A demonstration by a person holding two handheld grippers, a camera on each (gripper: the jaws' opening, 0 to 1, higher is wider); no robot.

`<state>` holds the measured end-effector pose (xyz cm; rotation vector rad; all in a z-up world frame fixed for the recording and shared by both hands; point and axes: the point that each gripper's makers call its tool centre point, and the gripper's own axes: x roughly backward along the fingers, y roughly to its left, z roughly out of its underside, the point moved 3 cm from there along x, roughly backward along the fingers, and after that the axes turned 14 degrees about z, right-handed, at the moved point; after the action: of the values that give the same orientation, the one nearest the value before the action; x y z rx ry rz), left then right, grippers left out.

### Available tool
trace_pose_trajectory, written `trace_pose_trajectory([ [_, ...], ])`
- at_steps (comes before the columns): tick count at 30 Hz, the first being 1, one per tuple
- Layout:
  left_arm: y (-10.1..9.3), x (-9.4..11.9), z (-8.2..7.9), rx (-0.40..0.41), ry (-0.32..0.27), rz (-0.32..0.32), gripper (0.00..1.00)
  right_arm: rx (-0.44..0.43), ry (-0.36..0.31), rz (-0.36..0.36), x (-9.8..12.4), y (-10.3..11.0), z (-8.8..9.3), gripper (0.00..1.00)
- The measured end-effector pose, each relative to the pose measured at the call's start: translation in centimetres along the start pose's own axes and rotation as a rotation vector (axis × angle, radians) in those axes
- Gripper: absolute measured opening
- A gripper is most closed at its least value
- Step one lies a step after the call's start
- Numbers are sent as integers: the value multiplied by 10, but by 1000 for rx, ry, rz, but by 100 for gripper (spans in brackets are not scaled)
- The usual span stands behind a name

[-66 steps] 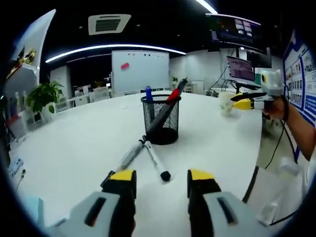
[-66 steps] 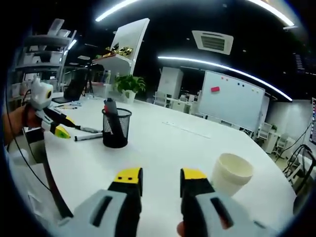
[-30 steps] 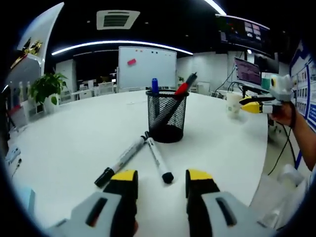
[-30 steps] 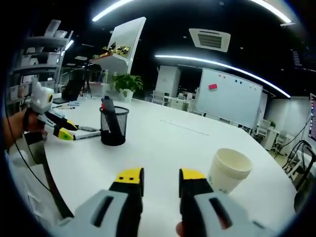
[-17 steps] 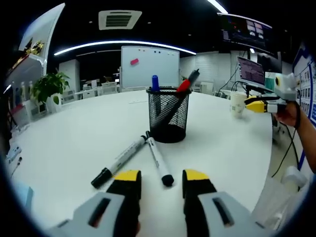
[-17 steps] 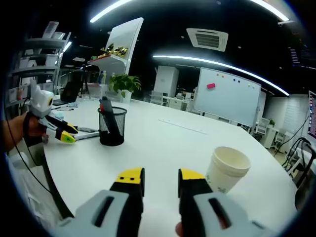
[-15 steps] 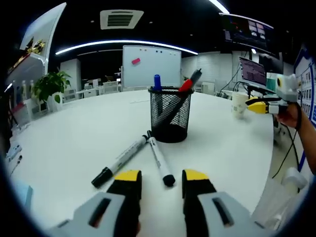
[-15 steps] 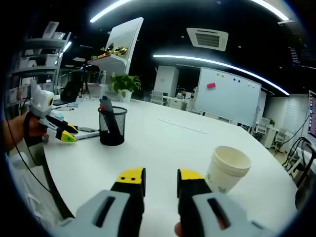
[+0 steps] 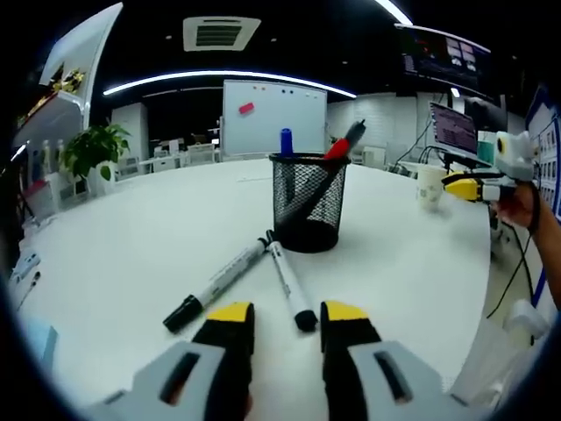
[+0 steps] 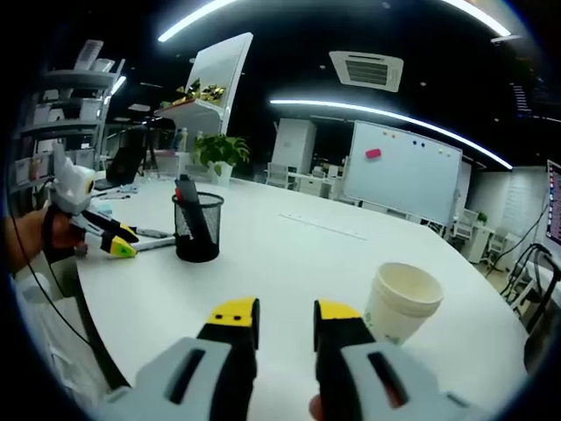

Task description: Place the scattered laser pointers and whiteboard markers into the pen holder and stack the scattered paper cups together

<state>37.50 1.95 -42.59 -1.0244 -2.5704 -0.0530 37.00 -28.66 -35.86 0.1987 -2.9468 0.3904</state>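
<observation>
A black mesh pen holder (image 9: 307,203) stands on the white table (image 9: 123,254), with a blue marker (image 9: 286,140) and a red-capped marker (image 9: 344,140) sticking out of it. Two whiteboard markers lie in front of it, one (image 9: 219,285) to the left and one (image 9: 287,281) whose black cap is just beyond my left gripper (image 9: 287,316). That gripper is open and holds nothing. My right gripper (image 10: 286,314) is open above the table, a white paper cup (image 10: 401,303) upright just right of it. Farther left are the pen holder (image 10: 197,228) and the left gripper (image 10: 110,239).
In the left gripper view the right gripper (image 9: 469,184), held by a hand (image 9: 526,206), hovers beside the paper cup (image 9: 429,186) at the far right. A whiteboard (image 9: 273,118) and a potted plant (image 9: 88,149) stand behind the table. Cables hang off the right table edge.
Both pairs of jaws have narrowed a little. The left gripper view has crept slightly nearer the lying markers; the right gripper view has edged toward the cup.
</observation>
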Motion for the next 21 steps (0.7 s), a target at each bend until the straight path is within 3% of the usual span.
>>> trace_pose_trajectory([
  [21,6,-1,0,-15,-13,-31,13,1,-28,1,2,-4,-6,26],
])
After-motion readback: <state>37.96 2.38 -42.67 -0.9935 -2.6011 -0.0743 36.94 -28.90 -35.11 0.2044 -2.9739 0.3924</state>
